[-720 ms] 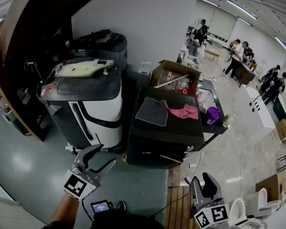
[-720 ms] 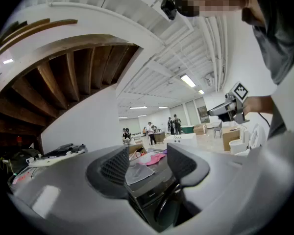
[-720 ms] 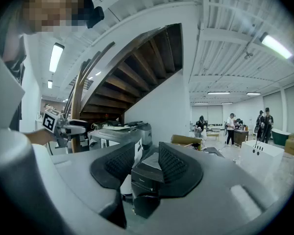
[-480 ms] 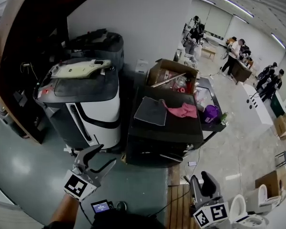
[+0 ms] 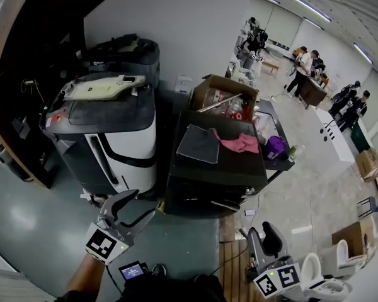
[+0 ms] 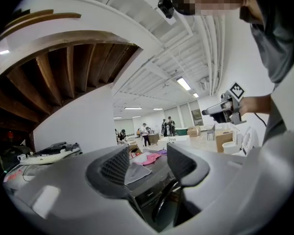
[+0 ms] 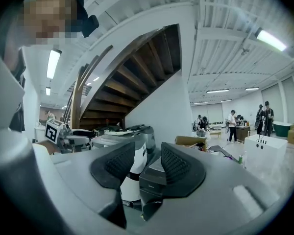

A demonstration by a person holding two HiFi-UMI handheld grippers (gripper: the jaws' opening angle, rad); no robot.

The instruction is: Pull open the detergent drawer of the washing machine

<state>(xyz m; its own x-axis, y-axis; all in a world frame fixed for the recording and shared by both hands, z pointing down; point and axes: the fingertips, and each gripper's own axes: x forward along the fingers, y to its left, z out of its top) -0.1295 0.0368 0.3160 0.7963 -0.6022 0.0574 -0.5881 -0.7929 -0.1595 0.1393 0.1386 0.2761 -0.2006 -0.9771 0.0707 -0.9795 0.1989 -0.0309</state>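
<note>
Head view: washing machine [image 5: 201,197] front dark, detergent drawer indiscernible.

Plain white wall [image 5: 176,36] at the back, dark wooden staircase underside [image 5: 31,61] beside it. Glossy grey-green floor [image 5: 25,225] below the stairs, pale shiny tiled floor [image 5: 309,181] in the open hall. Long ceiling strip lights [image 5: 291,9], long white counter [image 5: 337,137], standing people [image 5: 300,68] far back.

Open brown cardboard box [image 5: 223,99] stuffed with clutter, crumpled pink cloth [image 5: 240,143] right beside a flat grey cloth [image 5: 198,145], purple tub [image 5: 277,148] nearby.
</note>
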